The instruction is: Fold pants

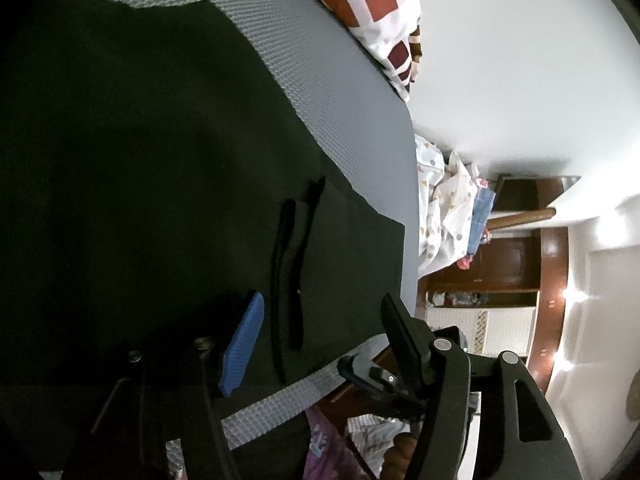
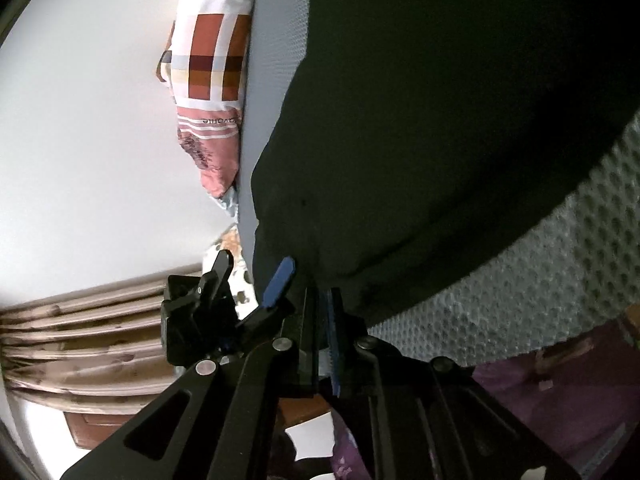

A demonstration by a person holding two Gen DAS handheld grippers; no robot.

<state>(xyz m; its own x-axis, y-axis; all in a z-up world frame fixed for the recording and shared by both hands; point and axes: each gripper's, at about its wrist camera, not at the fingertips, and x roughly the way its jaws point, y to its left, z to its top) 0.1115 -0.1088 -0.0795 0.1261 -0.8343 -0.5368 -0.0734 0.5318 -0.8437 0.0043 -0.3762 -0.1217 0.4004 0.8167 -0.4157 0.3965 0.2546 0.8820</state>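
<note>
Grey mattress bears dark pants; left fingers apart, right fingers clamping pants.

One pair of dark pants on one grey bed, two black drawstring ends, one checked pillow, two hand-held grippers: left hand-held gripper, right hand-held gripper.
</note>
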